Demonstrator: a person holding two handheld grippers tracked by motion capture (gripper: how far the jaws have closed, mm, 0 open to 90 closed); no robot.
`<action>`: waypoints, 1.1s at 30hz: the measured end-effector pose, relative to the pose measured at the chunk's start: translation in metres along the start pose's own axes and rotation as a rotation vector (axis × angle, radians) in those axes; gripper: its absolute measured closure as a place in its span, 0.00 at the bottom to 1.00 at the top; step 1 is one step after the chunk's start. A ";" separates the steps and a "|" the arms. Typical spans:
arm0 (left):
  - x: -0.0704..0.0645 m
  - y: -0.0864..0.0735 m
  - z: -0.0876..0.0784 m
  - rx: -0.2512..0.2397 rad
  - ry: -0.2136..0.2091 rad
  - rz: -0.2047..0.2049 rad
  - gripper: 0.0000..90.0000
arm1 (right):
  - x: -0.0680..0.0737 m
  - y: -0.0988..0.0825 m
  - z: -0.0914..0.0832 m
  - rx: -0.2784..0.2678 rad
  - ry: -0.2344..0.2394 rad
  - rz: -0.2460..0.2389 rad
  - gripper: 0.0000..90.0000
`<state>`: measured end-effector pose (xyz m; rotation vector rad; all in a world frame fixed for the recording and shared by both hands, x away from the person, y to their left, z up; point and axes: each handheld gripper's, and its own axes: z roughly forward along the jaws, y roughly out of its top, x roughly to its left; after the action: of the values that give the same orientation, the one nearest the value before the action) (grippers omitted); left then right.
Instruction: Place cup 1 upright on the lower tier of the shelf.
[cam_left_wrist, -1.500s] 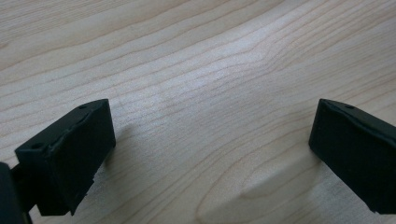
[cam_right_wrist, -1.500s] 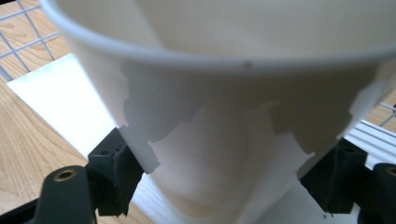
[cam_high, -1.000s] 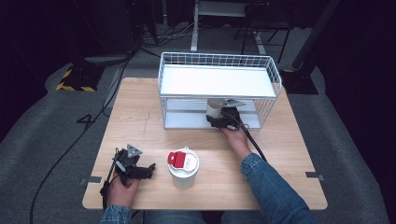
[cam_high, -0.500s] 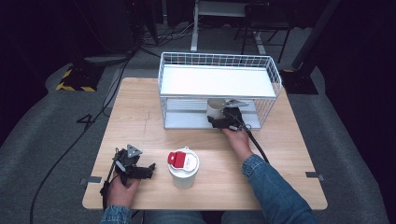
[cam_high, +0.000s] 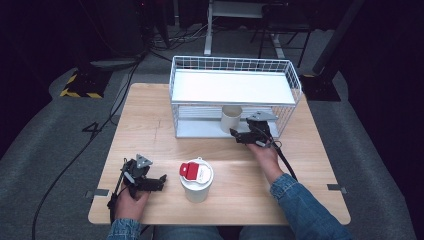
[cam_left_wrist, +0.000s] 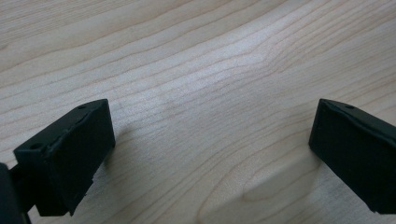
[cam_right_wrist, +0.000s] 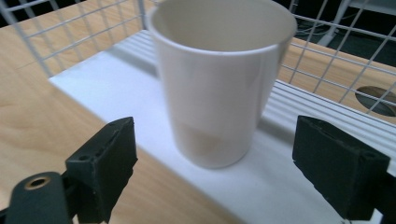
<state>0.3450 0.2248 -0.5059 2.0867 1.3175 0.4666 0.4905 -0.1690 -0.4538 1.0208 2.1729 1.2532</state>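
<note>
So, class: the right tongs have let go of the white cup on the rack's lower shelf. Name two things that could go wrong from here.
1. The white cup stands near the front edge of the rack's lower shelf. The right tongs are open with a jaw on either side of it; a sideways pull-back might clip and tip it.
2. The lidded cup stands close to the left tongs, so a careless swing there could knock it over.

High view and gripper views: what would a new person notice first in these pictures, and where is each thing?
Probably the white wire rack at the back of the wooden table, with a white cup upright on its lower shelf. The right gripper is just in front of that cup, jaws open and clear of it. Next comes the white cup with a red lid near the front edge, beside the open left gripper.
</note>
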 end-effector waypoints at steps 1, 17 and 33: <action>0.000 0.000 0.000 -0.001 0.001 0.000 0.01 | 0.004 0.000 -0.008 0.003 0.014 -0.018 0.16; 0.000 0.001 0.001 0.000 0.004 0.001 0.01 | 0.014 -0.001 -0.089 -0.030 0.083 -0.057 0.16; -0.001 0.000 0.000 0.003 0.001 0.001 0.01 | -0.007 -0.030 -0.135 0.009 0.079 -0.049 0.16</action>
<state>0.3452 0.2241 -0.5057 2.0898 1.3190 0.4665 0.3932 -0.2587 -0.4125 0.9303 2.2507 1.2826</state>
